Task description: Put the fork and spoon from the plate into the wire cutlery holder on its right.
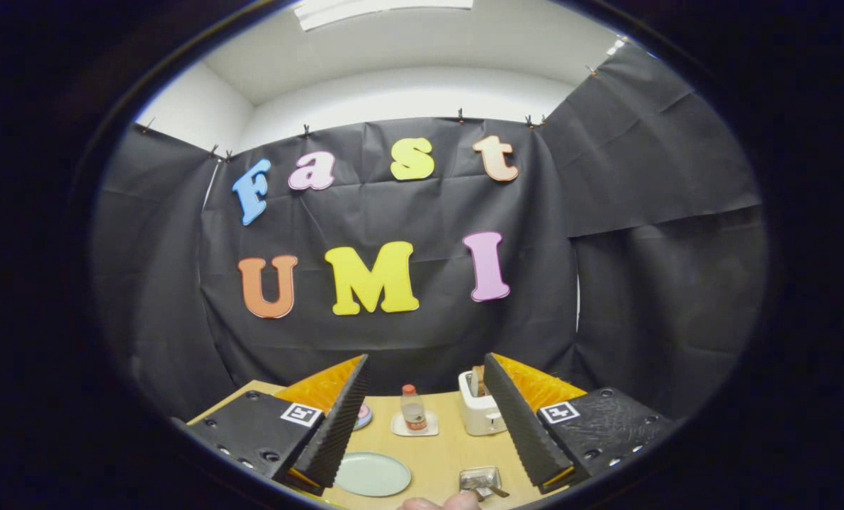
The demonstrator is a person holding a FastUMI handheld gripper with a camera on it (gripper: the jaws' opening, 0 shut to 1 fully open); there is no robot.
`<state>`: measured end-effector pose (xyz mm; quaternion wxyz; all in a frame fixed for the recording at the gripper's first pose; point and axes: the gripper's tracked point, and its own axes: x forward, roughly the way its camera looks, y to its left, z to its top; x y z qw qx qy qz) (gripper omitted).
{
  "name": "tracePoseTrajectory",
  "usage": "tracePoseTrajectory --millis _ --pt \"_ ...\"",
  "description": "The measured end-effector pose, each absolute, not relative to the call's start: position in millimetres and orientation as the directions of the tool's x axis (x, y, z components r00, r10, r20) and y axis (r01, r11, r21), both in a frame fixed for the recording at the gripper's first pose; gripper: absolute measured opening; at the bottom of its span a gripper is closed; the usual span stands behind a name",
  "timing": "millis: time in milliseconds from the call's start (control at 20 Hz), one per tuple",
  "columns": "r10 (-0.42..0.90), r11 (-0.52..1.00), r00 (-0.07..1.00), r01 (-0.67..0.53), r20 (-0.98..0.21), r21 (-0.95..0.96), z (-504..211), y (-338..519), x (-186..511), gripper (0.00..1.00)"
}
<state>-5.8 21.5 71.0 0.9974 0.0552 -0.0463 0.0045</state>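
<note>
A pale green plate (372, 473) lies on the wooden table (436, 453), low between my fingers, and its face looks bare. To its right stands the small wire cutlery holder (480, 479), with metal cutlery (491, 489) lying in it and one end poking out to the right. I cannot tell fork from spoon there. My gripper (426, 360) is open and held high above the table, with nothing between the fingers. A fingertip of a person's hand (441, 502) shows just in front of the holder.
Toward the back of the table, a small bottle with an orange cap (413, 409) stands on a white coaster. A white toaster (480, 414) with bread in it is at the back right. A pink round item (363, 416) peeks out behind the left finger.
</note>
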Motion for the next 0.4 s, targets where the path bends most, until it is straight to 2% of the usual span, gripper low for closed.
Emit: tracePoseTrajectory --millis 400 --pt "0.010 0.993 0.995 -0.022 0.101 0.114 77 40 -12 0.95"
